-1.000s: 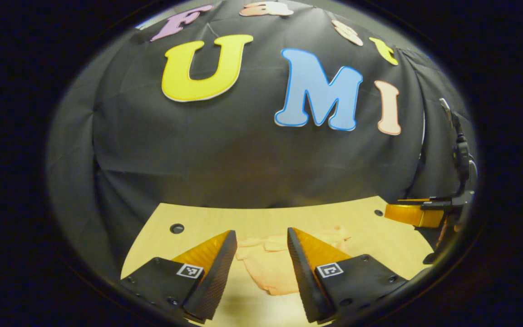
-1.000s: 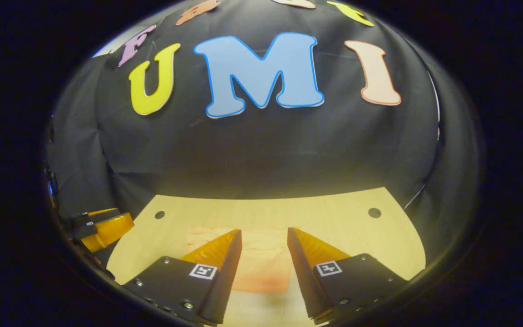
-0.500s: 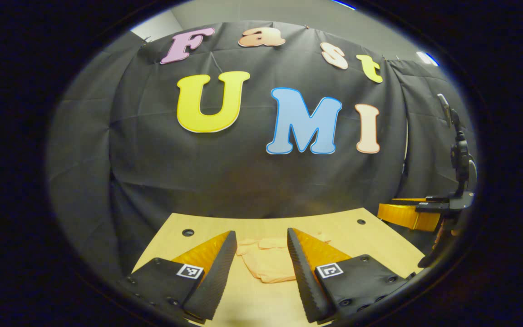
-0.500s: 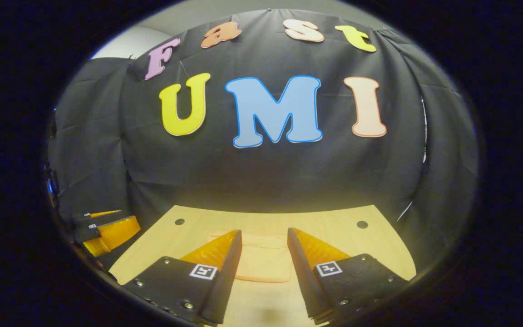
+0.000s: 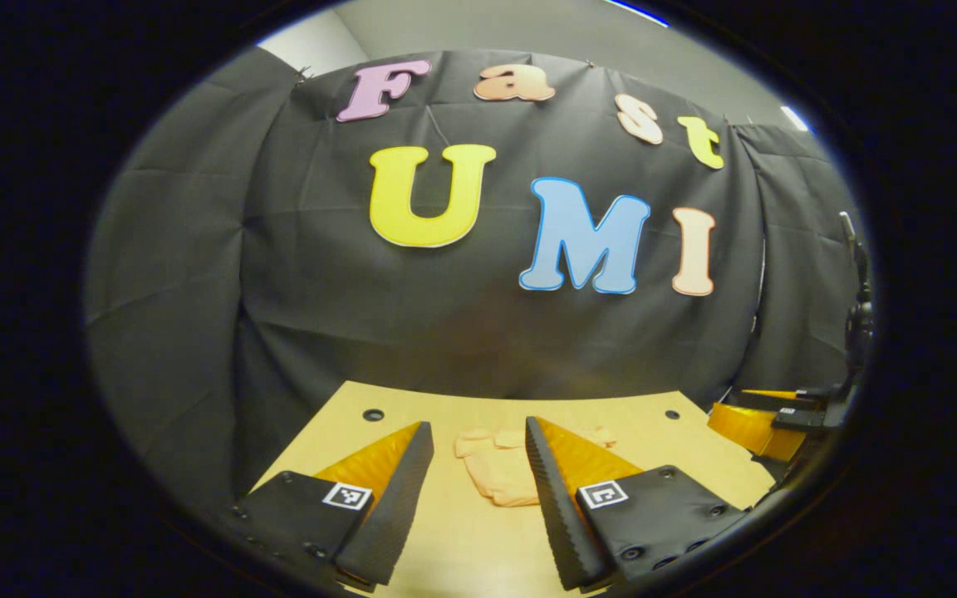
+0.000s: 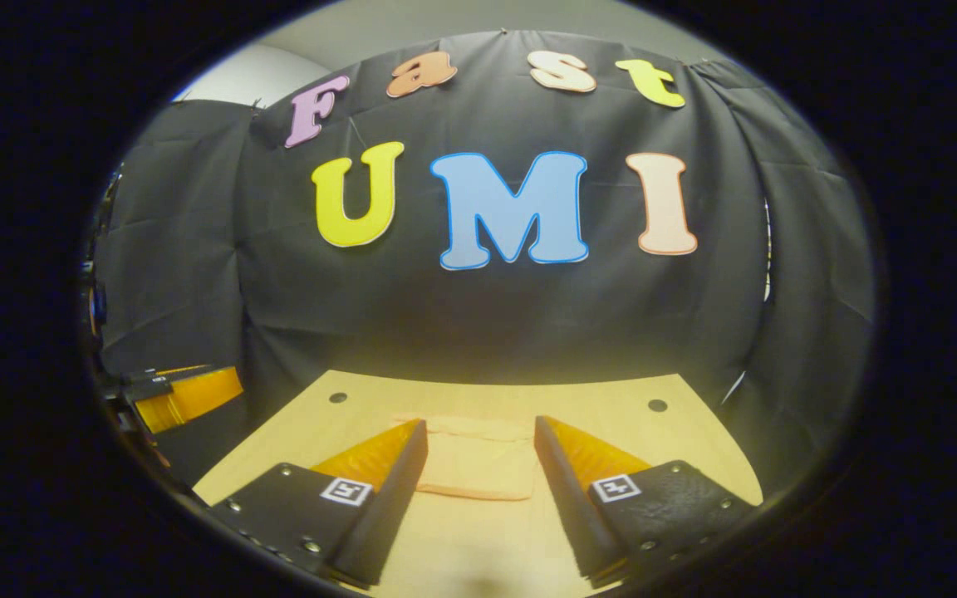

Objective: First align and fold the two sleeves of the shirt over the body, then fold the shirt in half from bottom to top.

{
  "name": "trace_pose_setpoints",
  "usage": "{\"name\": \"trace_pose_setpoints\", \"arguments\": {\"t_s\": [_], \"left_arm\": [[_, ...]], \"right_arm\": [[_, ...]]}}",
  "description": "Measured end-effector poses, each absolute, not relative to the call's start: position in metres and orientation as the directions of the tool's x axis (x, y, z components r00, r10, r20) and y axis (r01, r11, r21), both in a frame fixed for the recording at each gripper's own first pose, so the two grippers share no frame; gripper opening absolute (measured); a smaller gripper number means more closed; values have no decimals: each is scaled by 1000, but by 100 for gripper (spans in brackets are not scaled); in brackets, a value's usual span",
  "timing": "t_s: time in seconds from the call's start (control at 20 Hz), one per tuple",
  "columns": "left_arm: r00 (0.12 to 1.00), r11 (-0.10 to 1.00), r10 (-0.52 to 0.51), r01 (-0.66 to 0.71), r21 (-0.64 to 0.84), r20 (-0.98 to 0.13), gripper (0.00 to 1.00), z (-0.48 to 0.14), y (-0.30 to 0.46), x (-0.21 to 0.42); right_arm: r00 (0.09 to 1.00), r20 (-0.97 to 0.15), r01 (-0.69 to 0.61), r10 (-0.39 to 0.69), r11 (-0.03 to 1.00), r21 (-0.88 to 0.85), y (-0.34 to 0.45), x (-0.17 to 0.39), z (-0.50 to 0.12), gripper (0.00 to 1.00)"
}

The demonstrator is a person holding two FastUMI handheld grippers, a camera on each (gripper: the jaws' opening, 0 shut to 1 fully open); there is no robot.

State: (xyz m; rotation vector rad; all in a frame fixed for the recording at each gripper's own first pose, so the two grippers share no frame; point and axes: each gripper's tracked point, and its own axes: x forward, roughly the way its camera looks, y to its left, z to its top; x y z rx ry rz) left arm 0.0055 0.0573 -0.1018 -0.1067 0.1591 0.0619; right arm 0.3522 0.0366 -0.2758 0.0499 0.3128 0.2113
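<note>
The left gripper (image 5: pixel 478 432) hung above the wooden table (image 5: pixel 445 540) with its 2 fingers spread wide and nothing between them, and the right gripper (image 6: pixel 478 428) hung the same way, parted and empty. Beyond both sets of fingertips the peach shirt (image 6: pixel 470 465) lay folded into a small flat rectangle near the middle of the table, touched by neither tool. In the left gripper view the right gripper showed at the table's right edge.
</note>
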Motion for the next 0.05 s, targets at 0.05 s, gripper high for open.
{"name": "trace_pose_setpoints", "arguments": {"t_s": [0.05], "left_arm": [[986, 993, 58, -74, -93, -159, 76, -100, 59, 4]], "right_arm": [[927, -309, -199, 212, 977, 73, 34, 351, -277, 91]]}}
